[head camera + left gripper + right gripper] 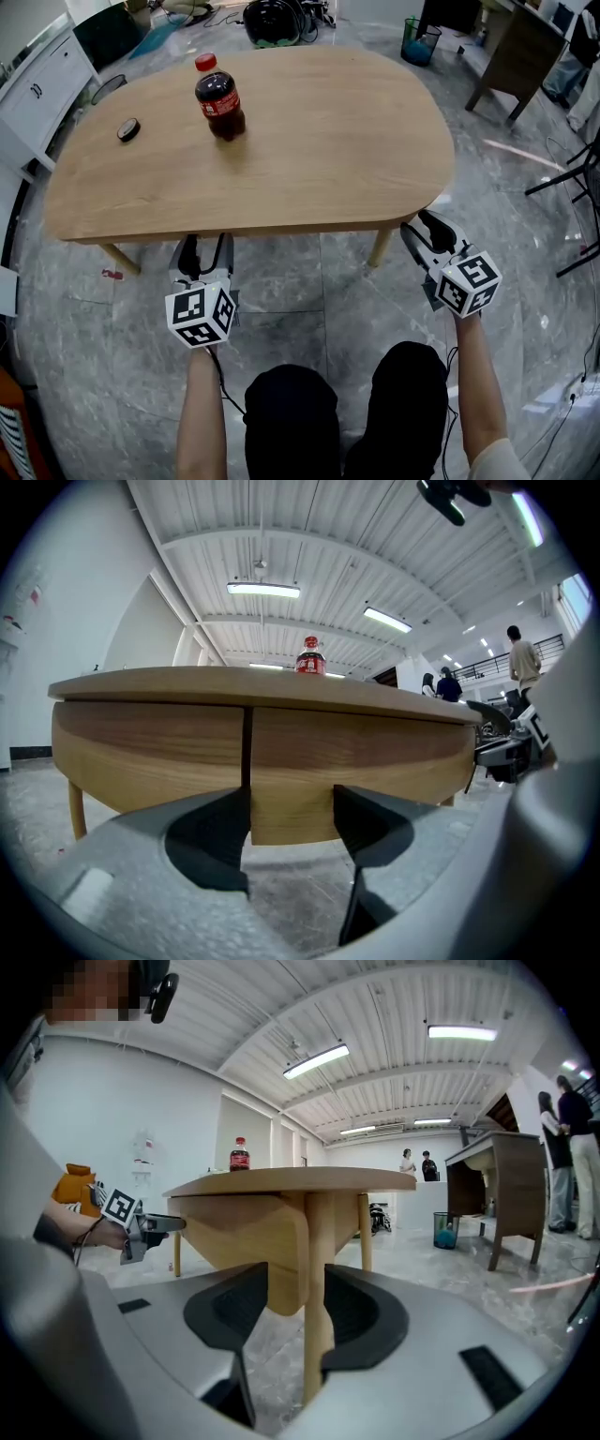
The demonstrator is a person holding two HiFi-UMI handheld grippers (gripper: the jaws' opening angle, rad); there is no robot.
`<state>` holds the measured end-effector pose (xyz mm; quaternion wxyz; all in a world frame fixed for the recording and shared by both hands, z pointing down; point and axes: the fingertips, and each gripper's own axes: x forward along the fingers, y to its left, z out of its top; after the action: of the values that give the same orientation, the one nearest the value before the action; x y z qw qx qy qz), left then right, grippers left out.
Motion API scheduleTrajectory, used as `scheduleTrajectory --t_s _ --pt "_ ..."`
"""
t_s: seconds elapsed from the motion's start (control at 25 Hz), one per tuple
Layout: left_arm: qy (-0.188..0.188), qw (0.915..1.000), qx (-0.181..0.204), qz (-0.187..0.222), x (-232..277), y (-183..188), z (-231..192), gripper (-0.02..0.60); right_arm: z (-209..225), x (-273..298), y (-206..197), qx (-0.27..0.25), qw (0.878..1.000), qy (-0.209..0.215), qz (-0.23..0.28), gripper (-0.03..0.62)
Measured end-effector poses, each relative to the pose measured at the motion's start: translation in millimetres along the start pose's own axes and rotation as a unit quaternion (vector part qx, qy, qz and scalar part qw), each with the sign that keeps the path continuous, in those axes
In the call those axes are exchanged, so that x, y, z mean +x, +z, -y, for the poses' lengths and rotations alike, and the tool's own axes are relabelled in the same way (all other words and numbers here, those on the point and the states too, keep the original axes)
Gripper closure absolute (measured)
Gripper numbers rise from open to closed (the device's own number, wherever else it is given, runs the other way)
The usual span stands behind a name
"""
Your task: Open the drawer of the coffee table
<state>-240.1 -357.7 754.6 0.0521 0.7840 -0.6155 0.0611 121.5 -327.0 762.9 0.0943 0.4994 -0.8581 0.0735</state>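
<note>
The oval wooden coffee table [319, 141] stands in front of me with a cola bottle [218, 98] on it. My left gripper [207, 246] is at the table's front edge, pointing at the apron. In the left gripper view its jaws [291, 808] stand open, close to the wooden drawer front [366, 747], just right of a vertical seam [247, 747]. My right gripper [424, 232] hangs open beside the front right leg [380, 247]. In the right gripper view that leg [317, 1335] and the apron's corner show between its open jaws [295, 1288], which touch neither.
A small black round object [128, 129] lies at the table's left end. A white cabinet [37, 89] stands at the left, a dark desk [520, 52] and a green bin [420, 42] at the back right. My knees [291, 412] are below the grippers.
</note>
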Motion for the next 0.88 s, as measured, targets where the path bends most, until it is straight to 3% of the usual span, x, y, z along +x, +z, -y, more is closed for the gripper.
scheduleTrajectory --t_s 0.16,0.88 --pt "0.000 1.0000 0.002 0.000 -1 -3 1 0.314 -9 13 3 -0.019 0.999 0.029 -0.007 0.385" --pt "0.002 0.9998 -0.008 -0.018 -2 -3 1 0.314 -16 12 1 -0.011 1.000 0.016 -0.007 0.396"
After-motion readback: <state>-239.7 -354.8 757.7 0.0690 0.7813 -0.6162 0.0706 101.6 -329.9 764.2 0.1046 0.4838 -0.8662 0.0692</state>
